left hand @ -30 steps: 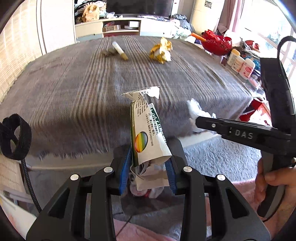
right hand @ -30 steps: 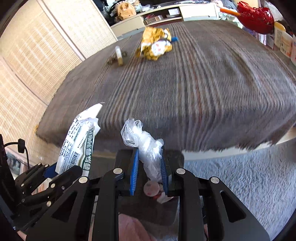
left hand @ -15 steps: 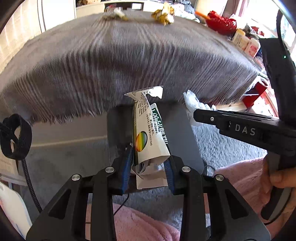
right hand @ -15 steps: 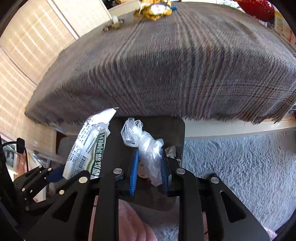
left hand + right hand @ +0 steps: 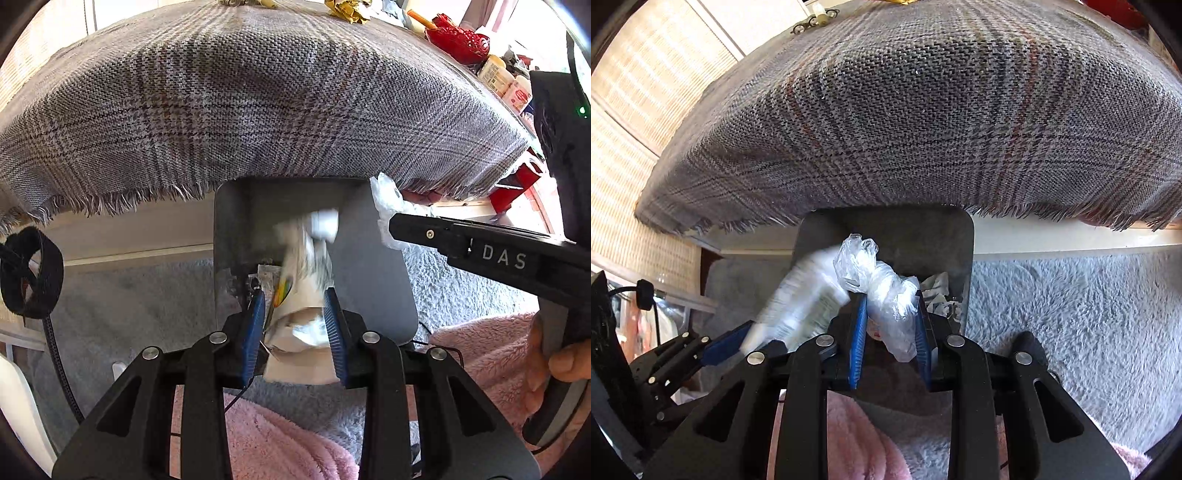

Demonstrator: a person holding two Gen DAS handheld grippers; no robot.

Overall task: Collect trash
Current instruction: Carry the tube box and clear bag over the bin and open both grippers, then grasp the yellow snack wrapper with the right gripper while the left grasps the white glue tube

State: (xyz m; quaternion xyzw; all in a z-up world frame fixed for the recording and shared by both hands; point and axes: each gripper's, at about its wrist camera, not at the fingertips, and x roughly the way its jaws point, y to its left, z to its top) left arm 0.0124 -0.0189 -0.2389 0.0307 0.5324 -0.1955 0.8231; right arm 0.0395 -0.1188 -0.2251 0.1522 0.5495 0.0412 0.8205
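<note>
Trash goes over a grey bin (image 5: 373,280) standing on pale carpet (image 5: 1071,314) below the fringed edge of a plaid tablecloth (image 5: 258,110). At left, the left gripper (image 5: 295,328) has its blue-padded fingers spread around a torn white wrapper (image 5: 299,295), motion-blurred above the bin's mouth; whether the pads touch it cannot be told. At right, the right gripper (image 5: 890,325) pinches a crumpled clear plastic bag (image 5: 882,284) between its fingers, over the same bin, where paper scraps (image 5: 938,291) lie inside. Far back on the cloth sits a yellow wrapper (image 5: 349,7).
</note>
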